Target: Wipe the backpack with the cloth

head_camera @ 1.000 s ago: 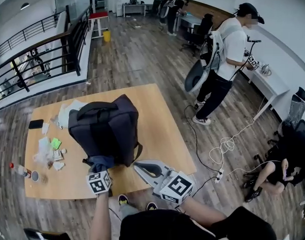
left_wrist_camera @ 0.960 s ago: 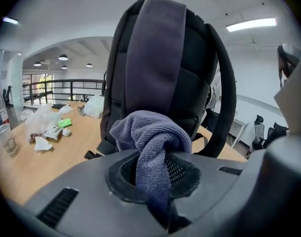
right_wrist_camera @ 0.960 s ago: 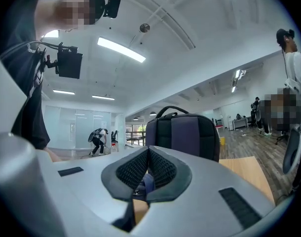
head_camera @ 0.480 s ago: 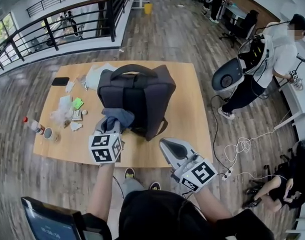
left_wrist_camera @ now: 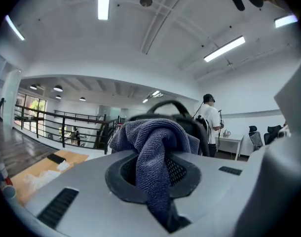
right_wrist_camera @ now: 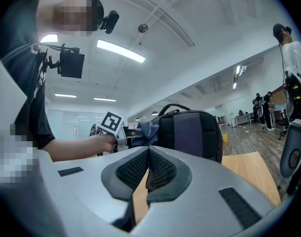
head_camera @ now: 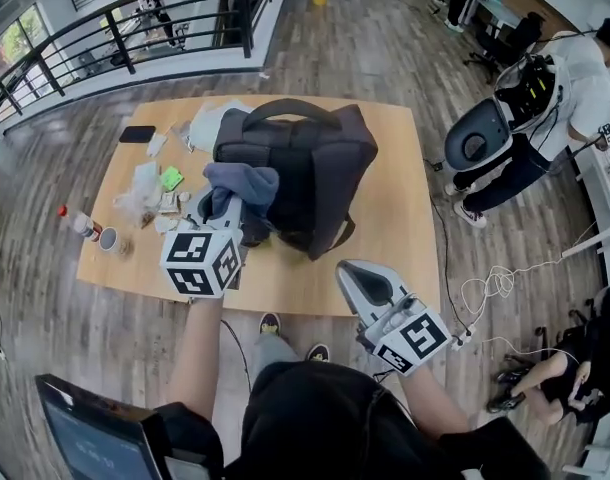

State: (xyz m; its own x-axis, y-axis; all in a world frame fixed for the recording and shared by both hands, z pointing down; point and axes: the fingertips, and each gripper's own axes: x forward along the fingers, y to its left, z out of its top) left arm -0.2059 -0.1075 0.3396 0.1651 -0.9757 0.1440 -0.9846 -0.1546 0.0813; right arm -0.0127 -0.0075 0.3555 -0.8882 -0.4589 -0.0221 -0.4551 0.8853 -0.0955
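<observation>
A dark backpack (head_camera: 310, 158) stands upright on the wooden table (head_camera: 390, 233), its carry handle on top. My left gripper (head_camera: 228, 211) is shut on a blue-grey cloth (head_camera: 243, 183), held up against the backpack's near left side. In the left gripper view the cloth (left_wrist_camera: 155, 142) hangs bunched between the jaws, with the backpack (left_wrist_camera: 192, 127) right behind it. My right gripper (head_camera: 350, 271) is shut and empty, hovering off the table's near edge to the right of the backpack. In the right gripper view its jaws (right_wrist_camera: 148, 169) meet, facing the backpack (right_wrist_camera: 190, 132) and the cloth (right_wrist_camera: 144, 130).
On the table's left part lie a phone (head_camera: 137, 134), papers and wrappers (head_camera: 150, 183), a small bottle (head_camera: 80, 225) and a cup (head_camera: 108, 239). A white bag (head_camera: 210, 123) sits behind the backpack. A person (head_camera: 560, 88) stands to the right; cables (head_camera: 485, 288) lie on the floor.
My left gripper has risen with the cloth from near the table's front edge up along the backpack's near side. The right gripper has stayed put and shut.
</observation>
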